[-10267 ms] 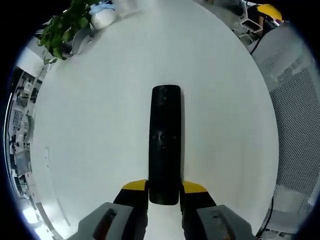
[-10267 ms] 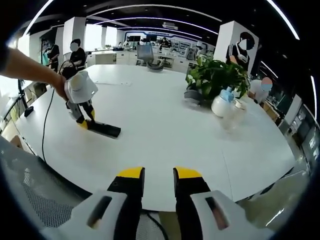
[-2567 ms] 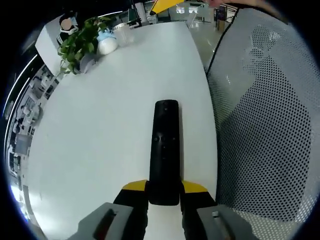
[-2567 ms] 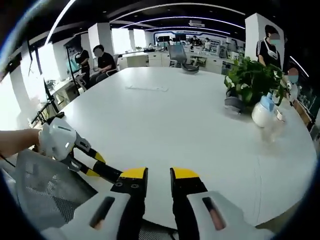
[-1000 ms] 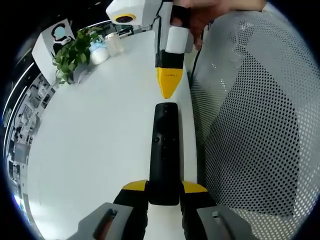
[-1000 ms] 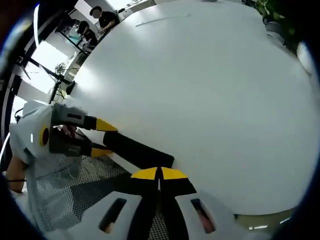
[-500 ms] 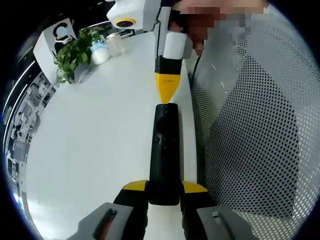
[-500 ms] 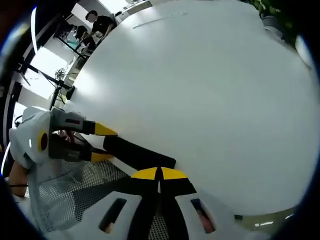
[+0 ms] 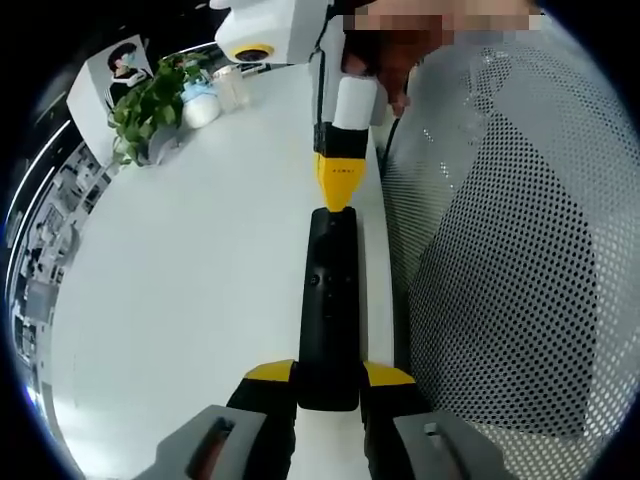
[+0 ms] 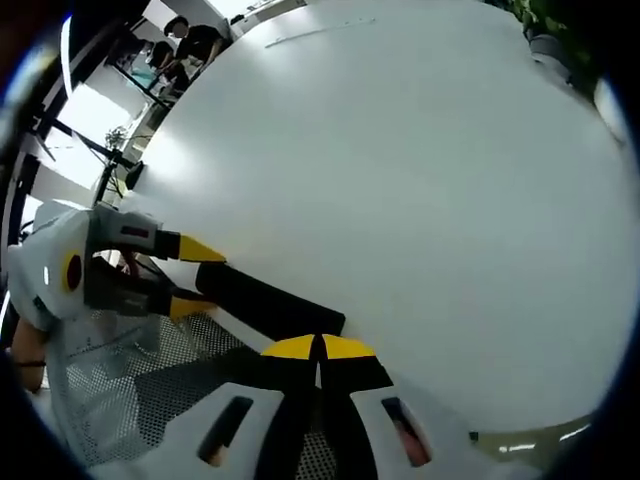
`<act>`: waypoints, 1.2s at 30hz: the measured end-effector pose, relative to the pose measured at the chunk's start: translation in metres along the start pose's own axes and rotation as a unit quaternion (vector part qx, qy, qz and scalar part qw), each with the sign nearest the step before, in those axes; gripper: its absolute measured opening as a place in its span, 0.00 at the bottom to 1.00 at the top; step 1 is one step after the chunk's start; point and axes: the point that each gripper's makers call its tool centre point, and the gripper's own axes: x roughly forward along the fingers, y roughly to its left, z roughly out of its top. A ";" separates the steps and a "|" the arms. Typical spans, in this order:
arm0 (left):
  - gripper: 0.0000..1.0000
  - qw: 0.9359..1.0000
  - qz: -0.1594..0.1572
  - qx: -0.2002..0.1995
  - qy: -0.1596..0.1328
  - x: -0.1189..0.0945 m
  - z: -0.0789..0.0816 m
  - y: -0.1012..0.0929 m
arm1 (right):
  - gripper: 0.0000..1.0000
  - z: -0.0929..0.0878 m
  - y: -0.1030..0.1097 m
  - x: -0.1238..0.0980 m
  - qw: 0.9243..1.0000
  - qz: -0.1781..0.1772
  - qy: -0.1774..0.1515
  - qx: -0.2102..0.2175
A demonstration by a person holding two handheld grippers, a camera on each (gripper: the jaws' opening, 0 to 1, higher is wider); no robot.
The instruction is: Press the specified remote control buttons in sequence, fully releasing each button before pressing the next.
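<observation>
On the table edge: a long, slim black remote control (image 9: pixel 330 300) lies flat on the smooth white round table (image 9: pixel 180 280), close to its rim; matte casing with rounded ends and small round buttons along its upper half.
Left gripper (image 9: pixel 328 375): yellow-tipped jaws clamp the near end of the remote from both sides; grey moulded bodies below the tips.
Right gripper (image 9: pixel 336 195): seen from the left gripper view, its yellow wedge-shaped tips are pressed together into one point that touches the far end of the remote; in the right gripper view (image 10: pixel 319 348) the two tips meet with no gap and hold nothing, just above the remote (image 10: pixel 270 298).
Beside the remote: a chair back of perforated grey mesh (image 9: pixel 500 270), dotted with fine holes, next to the table rim.
Far across the table from the remote: a leafy green plant (image 9: pixel 145 105); a rounded white bottle (image 9: pixel 200 103) beside it.
</observation>
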 end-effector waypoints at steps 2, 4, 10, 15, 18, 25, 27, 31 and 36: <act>0.24 1.000 0.000 0.000 0.000 0.000 0.000 0.000 | 0.00 0.001 0.001 0.000 1.000 0.002 -0.002 -0.003; 0.24 1.000 0.000 0.000 0.000 0.000 0.000 0.000 | 0.00 0.002 0.001 0.000 1.000 0.004 -0.003 -0.003; 0.24 1.000 -0.001 0.002 0.000 0.000 0.000 0.000 | 0.00 0.002 0.001 0.000 1.000 0.007 -0.004 0.005; 0.24 1.000 -0.001 0.004 0.001 0.000 0.000 0.000 | 0.00 0.003 0.001 0.000 1.000 0.006 -0.004 0.009; 0.24 1.000 -0.002 0.005 0.002 0.000 0.000 0.000 | 0.00 0.003 0.002 0.001 1.000 -0.002 0.001 0.011; 0.24 1.000 -0.002 0.003 0.004 0.000 0.000 0.000 | 0.00 0.004 0.000 0.003 0.998 -0.012 0.030 0.054; 0.24 1.000 -0.002 0.002 0.003 0.000 0.000 0.000 | 0.00 0.004 0.000 0.004 0.996 -0.006 0.036 0.076; 0.24 1.000 -0.003 0.002 0.002 0.000 0.000 0.000 | 0.00 0.003 0.001 0.003 0.997 -0.018 0.032 0.066; 0.24 1.000 -0.003 -0.001 0.002 0.000 0.000 0.001 | 0.00 0.004 0.001 0.003 0.998 -0.022 0.025 0.050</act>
